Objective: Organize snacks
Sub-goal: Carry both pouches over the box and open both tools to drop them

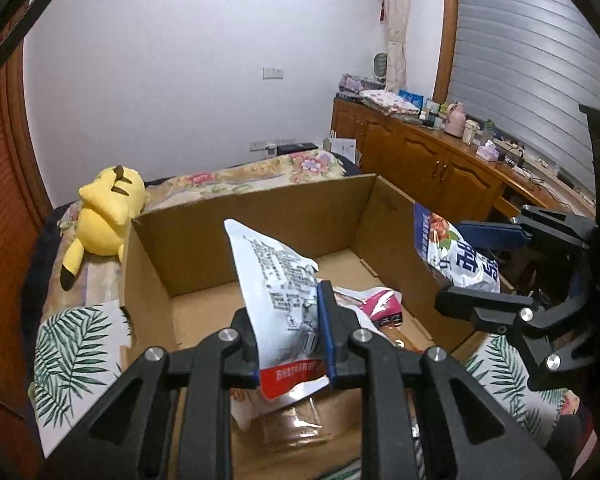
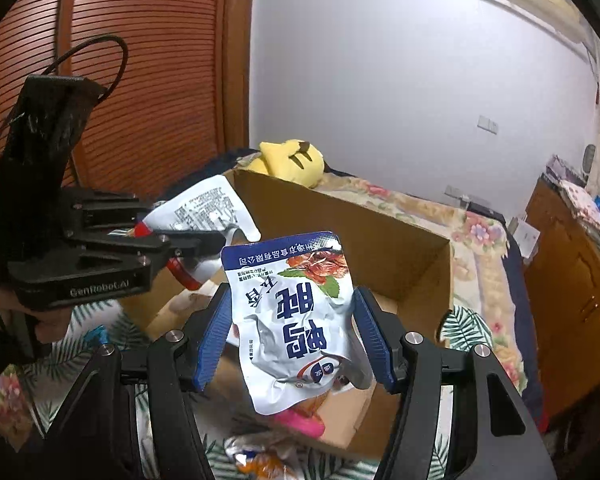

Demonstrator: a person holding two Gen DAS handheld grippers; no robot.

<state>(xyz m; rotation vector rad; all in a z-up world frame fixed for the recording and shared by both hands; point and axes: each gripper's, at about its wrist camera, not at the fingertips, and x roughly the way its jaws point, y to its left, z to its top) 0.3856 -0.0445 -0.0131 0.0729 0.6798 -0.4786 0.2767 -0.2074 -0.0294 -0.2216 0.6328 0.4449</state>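
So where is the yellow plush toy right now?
The yellow plush toy lies on the flowery bed, just behind the cardboard box's far left corner in the left wrist view.

Two held snack pouches [image 1: 280, 280] [image 2: 300, 320] (one pink packet [image 1: 382, 306]), one box [image 1: 260, 220].

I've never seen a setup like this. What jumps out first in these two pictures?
Two black grippers each hold up a snack bag over an open cardboard box: the left gripper pinches a white packet with a red bottom edge, and the right gripper holds a crumpled blue-and-white bag. Behind the box, a yellow plush toy lies on the floral bedspread.
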